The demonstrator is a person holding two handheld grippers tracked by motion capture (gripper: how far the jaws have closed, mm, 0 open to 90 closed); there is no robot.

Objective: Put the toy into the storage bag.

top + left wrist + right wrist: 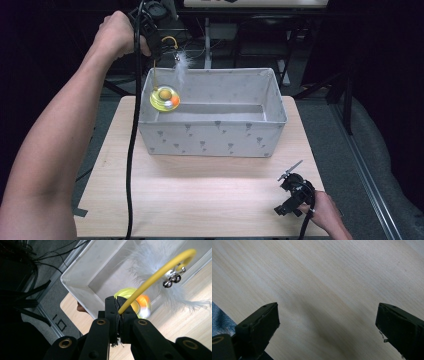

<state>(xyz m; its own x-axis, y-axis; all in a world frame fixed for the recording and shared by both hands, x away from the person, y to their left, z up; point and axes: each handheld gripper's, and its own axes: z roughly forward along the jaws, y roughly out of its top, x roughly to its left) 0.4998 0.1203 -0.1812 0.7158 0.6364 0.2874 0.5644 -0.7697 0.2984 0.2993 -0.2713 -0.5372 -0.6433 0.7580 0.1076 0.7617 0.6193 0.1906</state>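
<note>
My left gripper (pixel 152 47) hangs above the left end of a grey fabric box (pixel 215 136), shut on the thin yellow wand (pixel 152 277) of a cat toy. The wand (pixel 156 67) curves over at the top, where small bells (pixel 172 280) and a white feather (pixel 181 67) dangle. Its yellow-green round base (pixel 165 98) with an orange ball hangs inside the box near the left wall. In the left gripper view the base (pixel 140 303) shows blurred behind the jaws (pixel 118 306). My right gripper (pixel 290 192) rests at the table's front right, open over bare wood (pixel 329 322).
The box stands on a light wooden table (pixel 200 195), patterned with small grey marks, its inside floor bare to the right of the toy. Dark floor, cables and table legs lie beyond the table's far edge. A grey mat lies to the right.
</note>
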